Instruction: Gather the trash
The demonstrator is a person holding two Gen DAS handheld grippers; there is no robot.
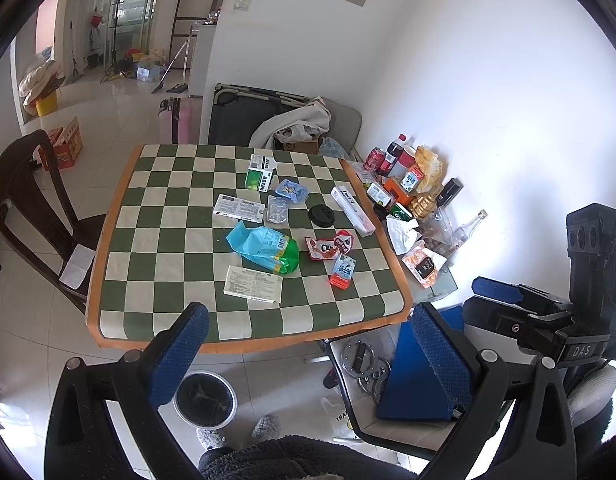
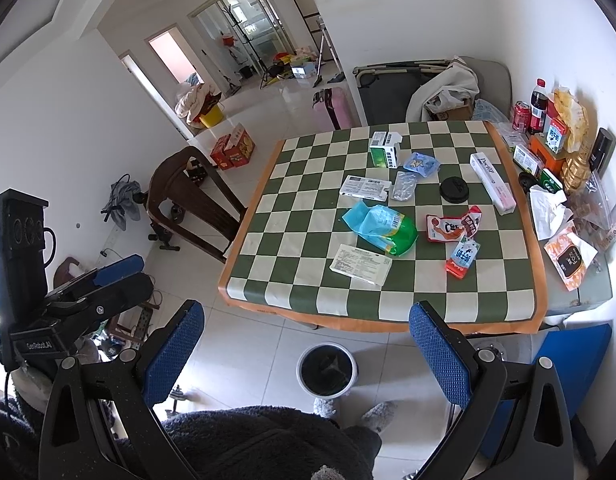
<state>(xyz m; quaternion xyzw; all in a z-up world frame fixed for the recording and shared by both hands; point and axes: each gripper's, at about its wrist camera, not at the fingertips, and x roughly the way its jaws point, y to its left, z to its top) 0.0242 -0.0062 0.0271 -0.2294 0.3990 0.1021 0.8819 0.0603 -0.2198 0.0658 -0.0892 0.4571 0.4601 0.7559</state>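
- Left wrist view is showing the left gripper (image 1: 308,354) hanging above the near edge of the green-and-cream checkered tablecloth (image 1: 179,240), its blue-padded fingers (image 1: 179,360) spread wide and holding nothing.
- Right wrist view is showing the right gripper (image 2: 305,354) likewise standing wide open and empty, short of the tablecloth's near edge (image 2: 328,322).
- Trash is lying scattered across the tablecloth: a crumpled blue-and-green plastic bag (image 1: 267,250) is sitting near the cloth's middle, with a flat white printed paper packet (image 1: 253,284) just on its near side.
- A red snack wrapper (image 1: 328,246) and a small blue-and-red sachet (image 1: 343,271) are lying right of the bag, touching or overlapping each other.
- A round black lid (image 1: 321,215) and a long white-and-pink toothpaste box (image 1: 352,210) are resting beyond the wrapper.
- A green-and-white carton (image 1: 260,174) is standing toward the cloth's far side, with a small blue wrapper (image 1: 291,190) beside it.
- A round white waste bin with a black liner (image 1: 205,399) is standing on the tiled floor below the cloth's near edge; the right wrist view is showing it (image 2: 327,369) between the two fingers.
- A dark fleecy garment of the person (image 2: 267,440) is filling the lower frame.
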